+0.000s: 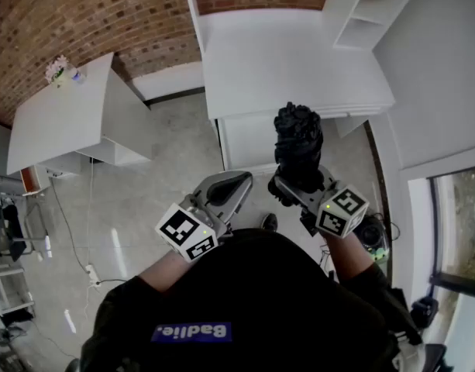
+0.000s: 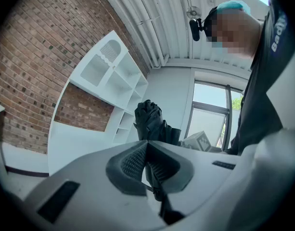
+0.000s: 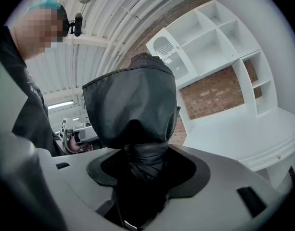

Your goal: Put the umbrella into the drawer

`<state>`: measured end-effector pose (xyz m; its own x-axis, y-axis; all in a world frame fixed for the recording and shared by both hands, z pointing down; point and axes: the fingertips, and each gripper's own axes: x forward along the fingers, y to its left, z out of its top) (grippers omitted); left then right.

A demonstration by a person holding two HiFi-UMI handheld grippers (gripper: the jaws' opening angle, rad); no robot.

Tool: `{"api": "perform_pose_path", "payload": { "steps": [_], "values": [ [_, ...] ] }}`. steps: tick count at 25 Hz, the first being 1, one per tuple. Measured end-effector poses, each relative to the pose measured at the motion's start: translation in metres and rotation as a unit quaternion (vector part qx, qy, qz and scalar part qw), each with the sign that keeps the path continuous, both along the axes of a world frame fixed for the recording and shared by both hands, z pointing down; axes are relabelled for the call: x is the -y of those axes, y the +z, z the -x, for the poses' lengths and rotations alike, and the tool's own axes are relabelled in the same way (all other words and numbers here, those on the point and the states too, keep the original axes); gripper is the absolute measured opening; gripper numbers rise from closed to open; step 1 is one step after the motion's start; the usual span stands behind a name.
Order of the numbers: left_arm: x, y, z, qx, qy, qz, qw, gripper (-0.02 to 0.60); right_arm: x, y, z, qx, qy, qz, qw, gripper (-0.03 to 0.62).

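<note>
A folded black umbrella [image 1: 297, 142] stands upright in my right gripper [image 1: 295, 184], which is shut on its lower part. In the right gripper view the umbrella [image 3: 133, 109] fills the space between the jaws of that gripper [image 3: 140, 162] and bulges out above them. My left gripper [image 1: 235, 184] is shut and holds nothing, just left of the umbrella. The left gripper view shows its pads [image 2: 133, 160] pressed together, with the umbrella [image 2: 149, 121] beyond them. Both grippers are held in front of a white cabinet [image 1: 283, 60]. Its front panel [image 1: 249, 142] is right behind the umbrella.
A white shelf unit [image 1: 369, 6] stands on the cabinet at the back right, against a brick wall [image 1: 82, 14]. A low white table [image 1: 59, 118] with a small flower vase [image 1: 59, 70] stands at the left. Cables and a power strip [image 1: 90, 271] lie on the floor.
</note>
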<state>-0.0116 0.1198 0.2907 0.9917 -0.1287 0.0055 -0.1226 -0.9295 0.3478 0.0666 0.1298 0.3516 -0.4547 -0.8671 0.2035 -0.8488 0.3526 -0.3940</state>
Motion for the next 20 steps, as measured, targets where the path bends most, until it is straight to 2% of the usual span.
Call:
{"api": "perform_pose_path", "payload": {
  "steps": [20],
  "values": [
    [0.003, 0.002, 0.014, 0.000, 0.002, 0.000, 1.0000, 0.002, 0.006, -0.003, 0.012, 0.002, 0.006, -0.007, 1.000, 0.259]
  ]
}}
